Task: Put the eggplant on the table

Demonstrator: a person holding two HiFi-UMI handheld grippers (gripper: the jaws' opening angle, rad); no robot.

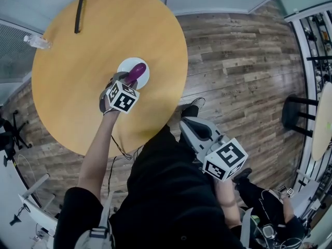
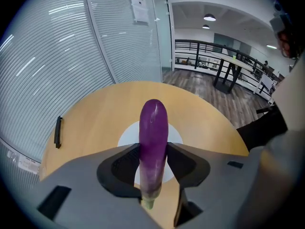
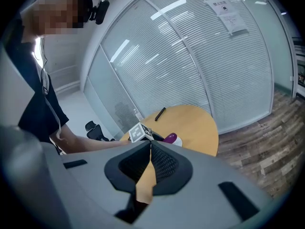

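The right gripper [image 1: 191,131], jaws closed on nothing, hangs by the person's body, off the table [image 1: 104,30]. Farther out, the left gripper [image 1: 126,79] clamps the eggplant [image 1: 137,71] near its stalk end. The eggplant's long axis runs forward along the jaws, above the white plate [image 1: 124,65]; bare tabletop surrounds the plate.

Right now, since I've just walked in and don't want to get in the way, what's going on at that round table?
A person is working with a handheld gripper in each hand. The left gripper is shut on a purple eggplant and holds it over a white plate on the round wooden table. The right gripper is shut on nothing and is held off the table, close to the person's body. The eggplant has not yet been set down on the bare tabletop.
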